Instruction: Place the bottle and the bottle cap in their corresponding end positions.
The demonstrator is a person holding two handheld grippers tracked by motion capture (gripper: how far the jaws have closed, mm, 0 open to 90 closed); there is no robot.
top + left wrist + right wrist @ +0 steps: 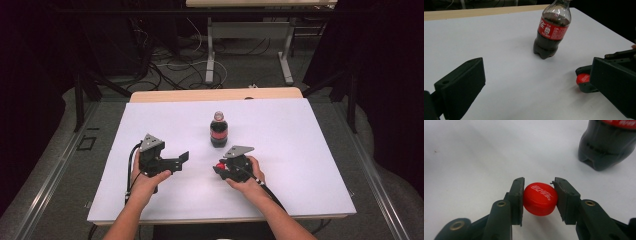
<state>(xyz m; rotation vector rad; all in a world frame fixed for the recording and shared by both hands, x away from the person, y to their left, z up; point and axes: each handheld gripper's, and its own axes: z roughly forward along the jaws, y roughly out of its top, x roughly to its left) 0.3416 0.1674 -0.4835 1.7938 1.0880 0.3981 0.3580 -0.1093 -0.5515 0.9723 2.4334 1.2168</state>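
Right tool [539, 200]: jaws closed on the red bottle cap [540, 198], one pad pressed against each side of it; cap top faces up, white lettering legible.
Cap position: held low over the white counter [300, 150], in front of the bottle [218, 130] on the person's side and near it.
Left tool [184, 159]: jaws wide apart, nothing between them, aimed toward the bottle.
Bottle: upright near mid-counter, dark drink inside, red label, neck uncapped.
Tool spacing: the two tools sit apart, the right tool's jaw tips and cap visible in the left gripper view [584, 78].
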